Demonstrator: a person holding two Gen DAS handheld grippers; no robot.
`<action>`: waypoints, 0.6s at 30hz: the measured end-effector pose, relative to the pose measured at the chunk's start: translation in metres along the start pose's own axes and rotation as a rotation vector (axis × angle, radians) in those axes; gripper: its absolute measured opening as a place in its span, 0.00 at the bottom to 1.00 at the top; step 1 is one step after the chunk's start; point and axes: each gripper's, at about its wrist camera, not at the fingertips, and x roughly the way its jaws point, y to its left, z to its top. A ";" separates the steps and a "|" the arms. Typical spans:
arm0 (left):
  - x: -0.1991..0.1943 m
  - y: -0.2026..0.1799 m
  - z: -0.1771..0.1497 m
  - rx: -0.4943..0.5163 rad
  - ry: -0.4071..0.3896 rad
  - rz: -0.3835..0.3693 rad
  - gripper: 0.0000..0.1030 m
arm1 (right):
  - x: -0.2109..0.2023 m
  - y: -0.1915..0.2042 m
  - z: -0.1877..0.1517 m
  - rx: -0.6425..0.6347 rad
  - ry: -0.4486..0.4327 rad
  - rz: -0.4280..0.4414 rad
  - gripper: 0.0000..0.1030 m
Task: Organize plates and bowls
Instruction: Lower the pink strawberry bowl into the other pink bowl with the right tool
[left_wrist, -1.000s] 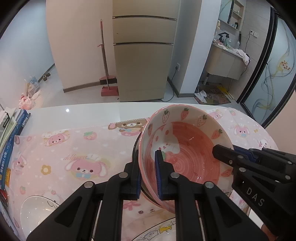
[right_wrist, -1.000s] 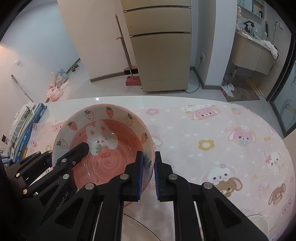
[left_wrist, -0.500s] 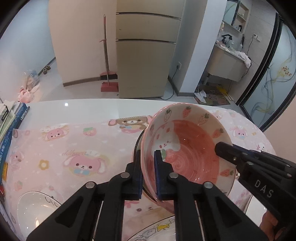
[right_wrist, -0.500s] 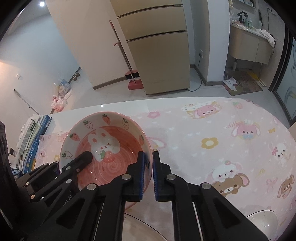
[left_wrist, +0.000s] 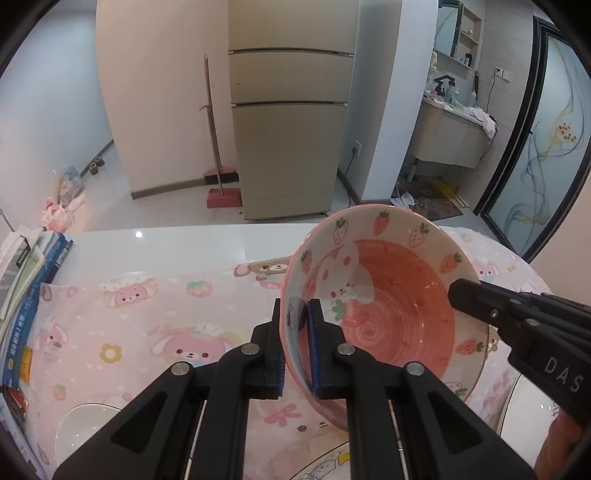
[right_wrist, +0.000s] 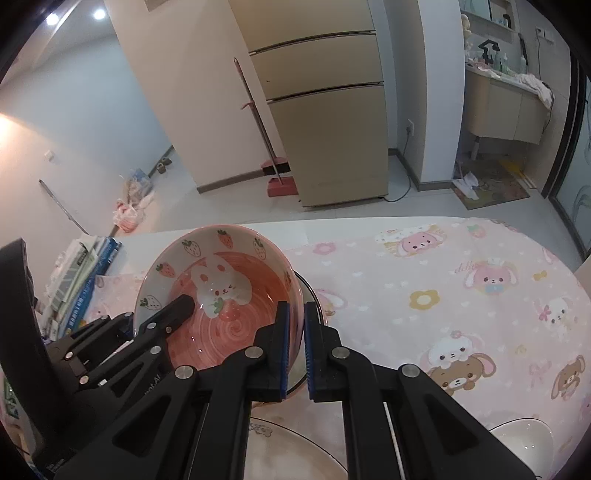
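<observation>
A pink bowl (left_wrist: 391, 295) with strawberries and a rabbit inside is held in the air above the table by both grippers. My left gripper (left_wrist: 296, 332) is shut on the bowl's left rim. My right gripper (right_wrist: 294, 332) is shut on the bowl's right rim; the bowl (right_wrist: 221, 295) sits left of centre in the right wrist view. A dark-rimmed plate (right_wrist: 308, 291) lies just beneath the bowl. A white cartoon plate (right_wrist: 291, 454) lies near the table's front edge, also in the left wrist view (left_wrist: 325, 469).
A pink cartoon tablecloth (right_wrist: 443, 295) covers the white table. A small white bowl (left_wrist: 81, 432) sits at the front left, another (right_wrist: 524, 439) at the front right. Books (left_wrist: 26, 295) are stacked at the left edge. A fridge and broom stand beyond.
Both grippers have lifted the pink bowl higher off the table, still holding its two rims. The dark-rimmed plate underneath now shows more.
</observation>
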 end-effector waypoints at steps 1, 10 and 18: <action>0.002 0.001 0.000 0.002 0.001 0.003 0.08 | 0.003 0.002 -0.001 -0.005 0.004 -0.010 0.08; 0.020 -0.009 -0.007 0.045 0.026 0.035 0.09 | 0.015 0.002 -0.004 -0.026 0.028 -0.080 0.08; 0.026 -0.017 -0.010 0.077 0.023 0.075 0.10 | 0.019 0.000 -0.004 -0.046 0.035 -0.094 0.08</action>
